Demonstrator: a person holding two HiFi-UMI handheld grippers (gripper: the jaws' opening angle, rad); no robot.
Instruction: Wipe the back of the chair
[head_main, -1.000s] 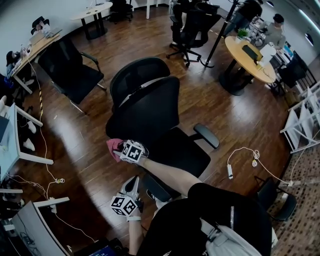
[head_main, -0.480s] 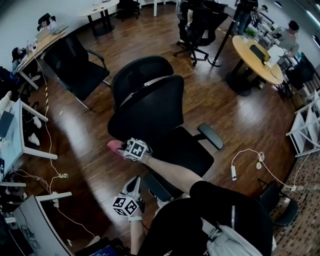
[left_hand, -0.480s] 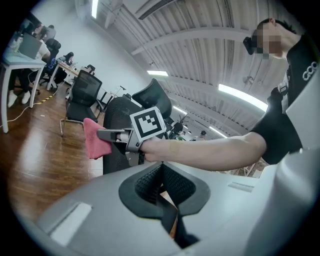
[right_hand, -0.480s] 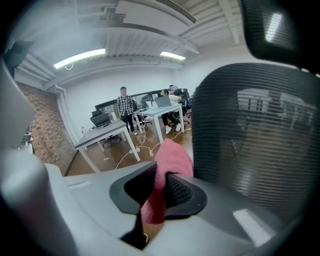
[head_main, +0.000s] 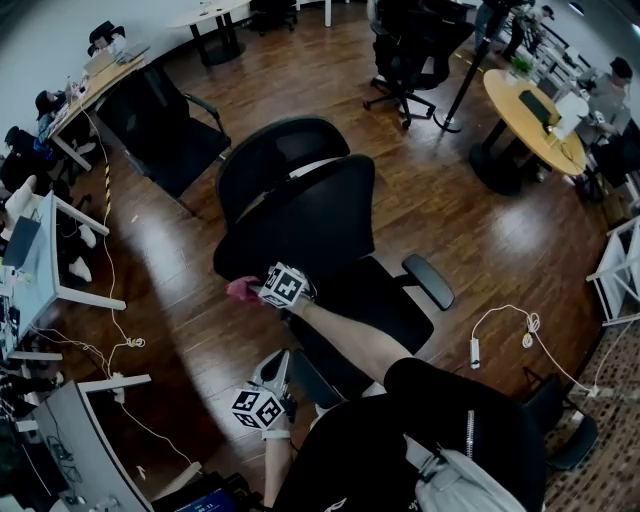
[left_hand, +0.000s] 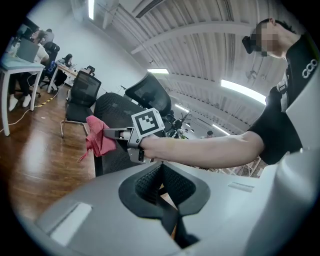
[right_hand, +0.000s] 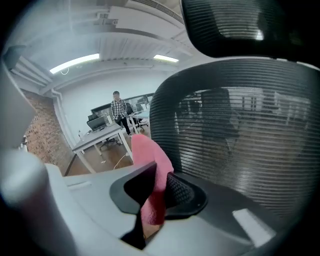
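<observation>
R gripper (right_hand: 155, 192): jaws clamped on pink cloth (right_hand: 150, 155), which stands up from between the pads. Pos.: at lower edge of chair back (head_main: 300, 215), toward the left of the head view. Chair back is black mesh w/ headrest (head_main: 285, 150) above it. Cloth appears to touch the mesh, but contact isn't clear in any view. L gripper (left_hand: 161, 182): jaws together, nothing between them. It is held low over the wood floor (head_main: 180, 330), apart from the chair back.

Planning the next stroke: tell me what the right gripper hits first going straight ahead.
Probably the chair back, at its mesh edge just past the cloth it grips; depth is unclear, and slightly left it would miss.
</observation>
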